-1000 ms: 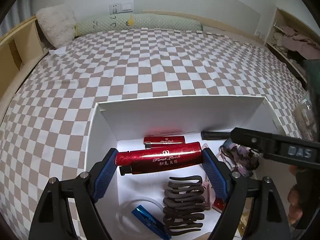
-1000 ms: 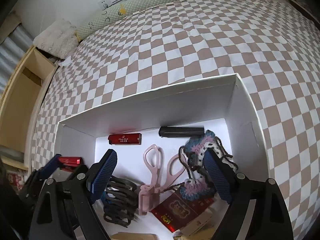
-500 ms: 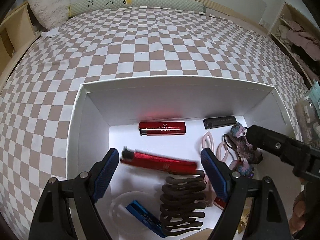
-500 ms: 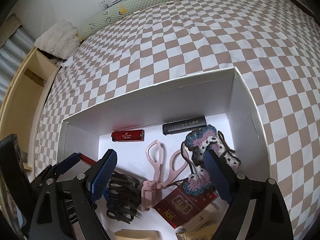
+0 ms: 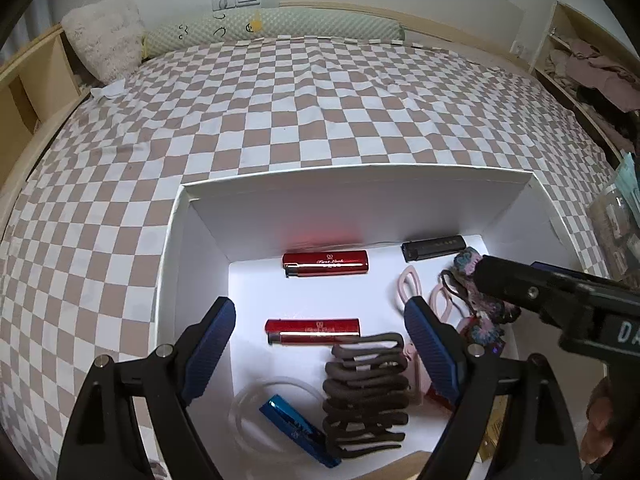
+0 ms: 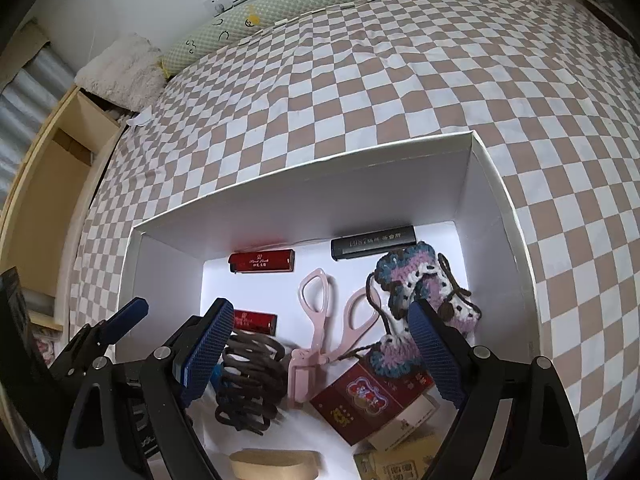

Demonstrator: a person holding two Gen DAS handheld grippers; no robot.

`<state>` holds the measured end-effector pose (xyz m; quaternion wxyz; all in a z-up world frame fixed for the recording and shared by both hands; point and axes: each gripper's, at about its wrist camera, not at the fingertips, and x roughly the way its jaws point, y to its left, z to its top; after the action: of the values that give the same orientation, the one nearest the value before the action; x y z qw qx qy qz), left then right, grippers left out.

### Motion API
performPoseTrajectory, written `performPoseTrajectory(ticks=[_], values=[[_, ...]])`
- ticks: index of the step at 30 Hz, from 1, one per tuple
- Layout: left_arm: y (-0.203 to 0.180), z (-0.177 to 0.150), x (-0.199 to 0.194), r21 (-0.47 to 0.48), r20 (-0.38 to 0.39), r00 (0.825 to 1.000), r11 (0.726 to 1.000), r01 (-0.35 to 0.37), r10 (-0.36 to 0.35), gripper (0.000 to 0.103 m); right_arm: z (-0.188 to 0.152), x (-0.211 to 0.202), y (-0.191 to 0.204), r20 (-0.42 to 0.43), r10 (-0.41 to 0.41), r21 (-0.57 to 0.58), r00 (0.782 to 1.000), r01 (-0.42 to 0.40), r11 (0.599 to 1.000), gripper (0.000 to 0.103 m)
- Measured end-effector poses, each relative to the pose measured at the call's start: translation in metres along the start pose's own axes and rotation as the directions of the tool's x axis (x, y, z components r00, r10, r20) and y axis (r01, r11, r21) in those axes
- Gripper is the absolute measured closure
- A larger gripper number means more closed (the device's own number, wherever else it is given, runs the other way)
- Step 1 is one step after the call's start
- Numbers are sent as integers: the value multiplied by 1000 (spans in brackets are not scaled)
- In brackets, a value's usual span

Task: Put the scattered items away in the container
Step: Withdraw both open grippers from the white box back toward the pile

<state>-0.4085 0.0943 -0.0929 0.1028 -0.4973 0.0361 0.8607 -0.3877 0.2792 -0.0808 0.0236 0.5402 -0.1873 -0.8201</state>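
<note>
Checkered brown-and-white bedding (image 5: 280, 128) is seen under the white cardboard box (image 5: 360, 200), where the glossy red lighter (image 5: 314, 331) has been dropped from the left tool (image 5: 320, 344), whose jaws are opening with nothing pressed. It now lies on the box floor beside the dark brown hair claw (image 5: 366, 388), so that item is judged stowed. The right tool (image 6: 320, 352) is held released and empty over the pink scissors (image 6: 320, 320).

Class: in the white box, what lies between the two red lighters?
Nothing: bare white box floor separates the far red lighter from the near red lighter. The left wrist view shows it best.
</note>
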Motion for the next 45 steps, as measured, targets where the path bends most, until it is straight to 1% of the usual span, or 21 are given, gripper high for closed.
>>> performPoseTrajectory(ticks=[3,8,12,16,22,25,31,35,37,38,41,45], values=[[3,-3,-8,-7,7,1000,1000,1,-1,16,-3,-3,0,5,-5,-2,1000,5,1000,15],[15,-7,-23,-52,16,1000,999,5,-4,16,-12,-9,3,6,-22,-20,1000,22,1000,15],[19,-12,-33,-64,22,1000,998,3,-2,16,-20,-19,6,19,-39,-44,999,40,998,14],[21,-19,-43,-78,30,999,997,25,-22,16,-30,-30,8,29,-55,-60,998,56,997,15],[19,-29,-62,-82,64,998,996,28,-23,16,-48,-46,14,64,-113,-119,992,120,986,15],[18,-34,-72,-84,81,996,996,31,-24,7,-56,-53,16,74,-119,-133,990,128,983,15],[11,-44,-88,-51,108,994,998,27,-22,6,-68,-69,19,105,-120,-154,987,135,979,14],[8,-51,-97,-34,116,993,999,28,-24,1,-74,-79,20,127,-120,-158,985,139,978,14],[8,-54,-101,-29,120,993,999,21,-18,0,-77,-83,19,135,-129,-155,983,149,977,8],[8,-55,-103,-29,125,992,999,18,-14,0,-78,-85,19,141,-133,-152,981,154,976,1],[9,-58,-109,-30,130,992,1000,7,-3,0,-82,-93,16,165,-144,-142,976,168,976,0],[12,-62,-118,-44,133,991,999,5,1,0,-87,-100,12,174,-149,-133,973,173,976,0]])
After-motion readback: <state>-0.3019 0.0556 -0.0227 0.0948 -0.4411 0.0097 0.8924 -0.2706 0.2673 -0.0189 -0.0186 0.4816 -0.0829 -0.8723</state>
